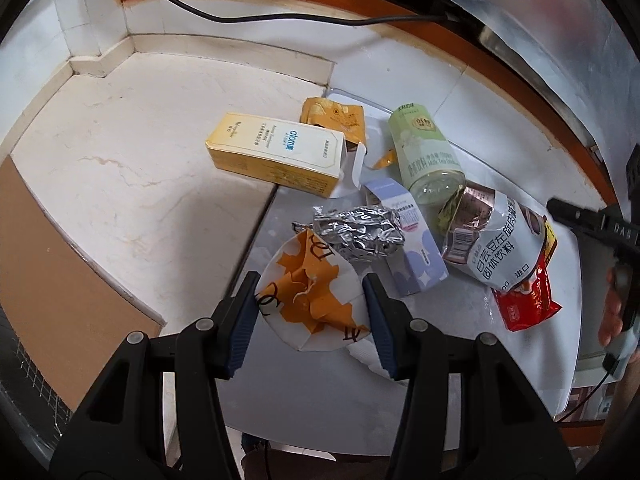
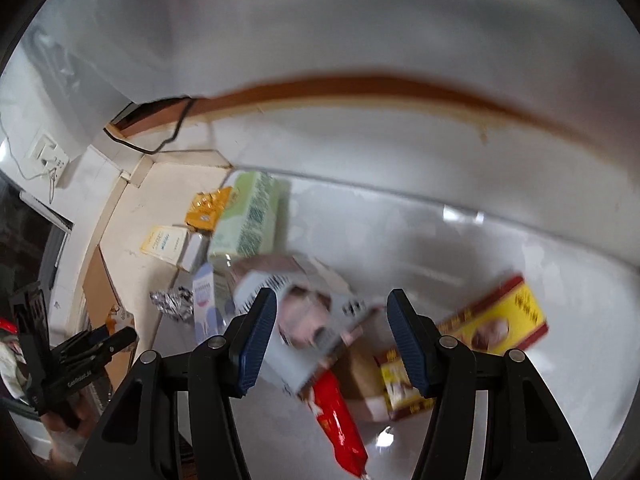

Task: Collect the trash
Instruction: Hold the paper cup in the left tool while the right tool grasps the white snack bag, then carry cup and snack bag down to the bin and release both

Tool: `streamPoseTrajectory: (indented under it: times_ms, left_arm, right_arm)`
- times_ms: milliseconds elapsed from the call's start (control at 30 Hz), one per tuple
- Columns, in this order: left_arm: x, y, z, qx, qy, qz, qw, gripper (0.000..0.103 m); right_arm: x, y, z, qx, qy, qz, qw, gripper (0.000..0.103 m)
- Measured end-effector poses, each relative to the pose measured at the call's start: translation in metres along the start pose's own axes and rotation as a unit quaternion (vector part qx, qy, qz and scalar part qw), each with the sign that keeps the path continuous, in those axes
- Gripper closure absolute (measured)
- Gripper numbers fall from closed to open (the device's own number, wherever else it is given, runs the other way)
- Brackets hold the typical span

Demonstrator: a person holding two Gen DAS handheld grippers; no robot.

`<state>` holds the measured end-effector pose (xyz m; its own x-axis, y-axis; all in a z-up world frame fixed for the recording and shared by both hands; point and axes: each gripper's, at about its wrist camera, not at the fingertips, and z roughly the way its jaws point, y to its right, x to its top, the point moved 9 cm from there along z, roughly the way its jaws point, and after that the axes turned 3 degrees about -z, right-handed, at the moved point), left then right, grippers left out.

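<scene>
My left gripper (image 1: pixel 310 308) is shut on a crumpled white and orange paper cup (image 1: pixel 312 296), held above the near edge of the white table (image 1: pixel 440 360). Past it lie a foil ball (image 1: pixel 360 232), a lilac carton (image 1: pixel 416 256), a green milk tea bottle (image 1: pixel 428 152), a yellow box (image 1: pixel 276 152) and a gold wrapper (image 1: pixel 336 118). My right gripper (image 2: pixel 332 320) is open and hovers over a grey and white pouch (image 2: pixel 312 320), which looks blurred. A red packet (image 2: pixel 340 424) lies just under the pouch. The right gripper's finger (image 1: pixel 576 216) shows at the right edge.
A yellow and red box (image 2: pixel 496 320) lies on the table to the right of the pouch. A brown cardboard sheet (image 1: pixel 60 280) covers the marble ledge at the left. A black cable (image 1: pixel 240 16) runs along the wall behind. The left gripper (image 2: pixel 92 344) shows at the left edge.
</scene>
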<state>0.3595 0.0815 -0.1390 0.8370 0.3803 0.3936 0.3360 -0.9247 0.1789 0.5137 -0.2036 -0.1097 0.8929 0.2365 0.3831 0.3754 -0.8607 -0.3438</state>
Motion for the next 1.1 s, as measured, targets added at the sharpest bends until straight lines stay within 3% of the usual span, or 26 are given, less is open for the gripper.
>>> streamPoseTrajectory:
  times_ms: [267,367,500,767,933,1100]
  left_arm:
    - [-0.001,0.013,0.001,-0.01,-0.005,0.016,0.9998,0.055]
    - [-0.003,0.013,0.0,-0.011,-0.007,0.019,0.9997,0.055]
    - [-0.008,0.009,-0.004,-0.013,-0.007,0.02,0.9997,0.055]
    - [-0.02,-0.006,-0.027,-0.023,0.008,0.016,0.9996,0.055]
    - [-0.033,-0.013,-0.051,-0.035,0.022,0.024,0.9989,0.055]
    - [-0.06,-0.021,-0.078,-0.047,0.03,0.052,0.9971,0.055]
  right_arm:
    - [-0.024,-0.007,0.026,0.038,-0.021,0.026,0.999,0.047]
    - [-0.022,-0.022,0.03,0.052,-0.008,0.019,0.998,0.055]
    - [-0.018,-0.043,0.027,0.069,0.013,-0.005,0.998,0.078]
    - [-0.017,-0.1,-0.01,0.078,0.079,-0.079,0.991,0.099]
    - [-0.032,-0.134,-0.04,0.06,0.112,-0.11,0.986,0.099]
    - [-0.072,-0.163,-0.08,0.041,0.146,-0.116,0.982,0.099]
